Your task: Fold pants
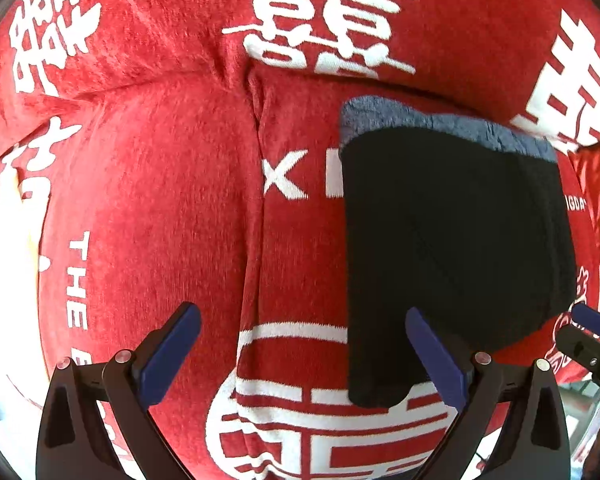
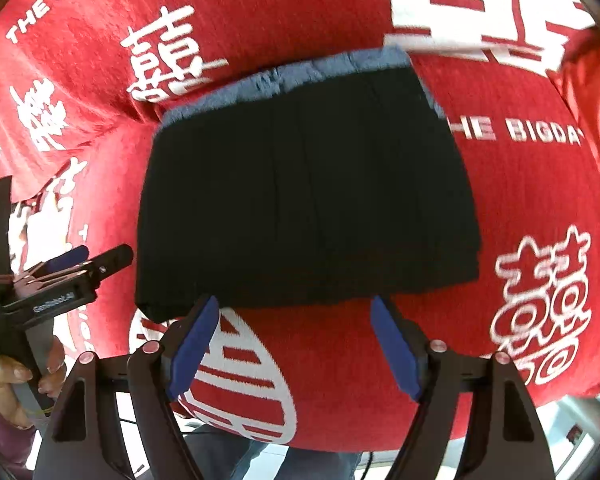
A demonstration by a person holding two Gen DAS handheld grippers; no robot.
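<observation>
Left tongs released at lower centre over the red blanket, folded black pants with grey fleece lining to their right on the blanket, right tongs released, empty, just below the pants' near edge.

The red blanket carries white woven print: "THE BIGDA", cut off, to the right of the folded black pants, "THE BIG" near its far left corner, and large double-happiness characters (囍) scattered across it. In the left wrist view, "XI" sits at the pants' left edge and "THE" runs sideways at the left. The left gripper has a small white label, too blurred to read.
</observation>
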